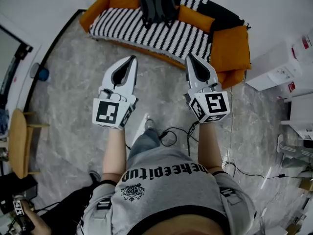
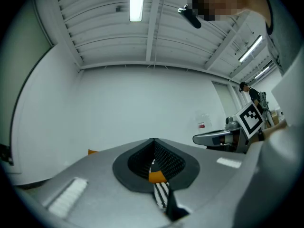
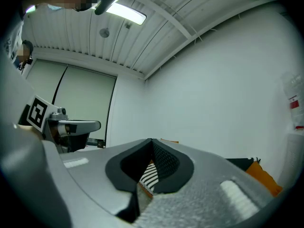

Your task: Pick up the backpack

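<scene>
Nothing is done yet: the dark grey fabric backpack [image 1: 157, 4] lies on the orange sofa [image 1: 230, 48] with its black-and-white striped cover [image 1: 146, 31], well ahead of both jaw tips. The left gripper [image 1: 131, 60] and right gripper [image 1: 191, 58] are held out side by side, pointing roughly level toward it, jaws closed and empty. Approach, grasp and lift are all left.

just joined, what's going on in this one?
A person stands facing an orange sofa with a gripper in each hand. The left gripper and the right gripper are held out side by side toward the sofa, each with its jaws together and nothing between them. The dark backpack sits on the sofa's striped blanket against the backrest, untouched. Neither gripper has reached it, so the pickup hasn't begun.
</scene>
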{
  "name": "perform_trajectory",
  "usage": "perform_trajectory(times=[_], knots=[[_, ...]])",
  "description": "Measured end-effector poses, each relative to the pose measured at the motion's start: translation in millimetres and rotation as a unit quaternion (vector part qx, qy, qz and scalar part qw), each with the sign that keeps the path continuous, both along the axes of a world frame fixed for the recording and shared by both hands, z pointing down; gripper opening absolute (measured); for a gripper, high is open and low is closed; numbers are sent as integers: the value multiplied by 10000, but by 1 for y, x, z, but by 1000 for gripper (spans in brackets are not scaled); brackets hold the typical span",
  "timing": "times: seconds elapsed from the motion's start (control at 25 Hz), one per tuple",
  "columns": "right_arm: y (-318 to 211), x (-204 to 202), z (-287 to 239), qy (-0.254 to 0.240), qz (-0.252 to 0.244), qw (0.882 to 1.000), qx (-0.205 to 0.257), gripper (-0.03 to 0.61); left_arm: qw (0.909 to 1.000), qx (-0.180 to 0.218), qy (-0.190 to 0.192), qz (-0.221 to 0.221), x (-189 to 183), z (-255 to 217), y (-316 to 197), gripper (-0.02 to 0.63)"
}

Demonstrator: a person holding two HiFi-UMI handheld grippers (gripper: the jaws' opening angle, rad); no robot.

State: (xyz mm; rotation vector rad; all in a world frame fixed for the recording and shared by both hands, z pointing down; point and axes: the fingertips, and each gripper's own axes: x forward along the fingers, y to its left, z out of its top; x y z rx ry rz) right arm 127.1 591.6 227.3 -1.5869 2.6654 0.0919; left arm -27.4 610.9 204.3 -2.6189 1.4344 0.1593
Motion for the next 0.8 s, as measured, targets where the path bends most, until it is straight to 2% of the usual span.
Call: perform_trajectory(times=[0.24, 0.48, 0.8], knots=[[-53, -26, -7, -62, 55, 10000, 37, 3, 10000, 44, 39, 61, -26, -9, -58, 17], [-82, -51, -4, -63, 141, 9999, 42, 3, 9998, 28, 24, 204, -47, -5, -92, 17], [-107, -46, -4, -64, 341, 9994, -13, 3, 9995, 19, 66, 317, -48, -4, -117, 17]])
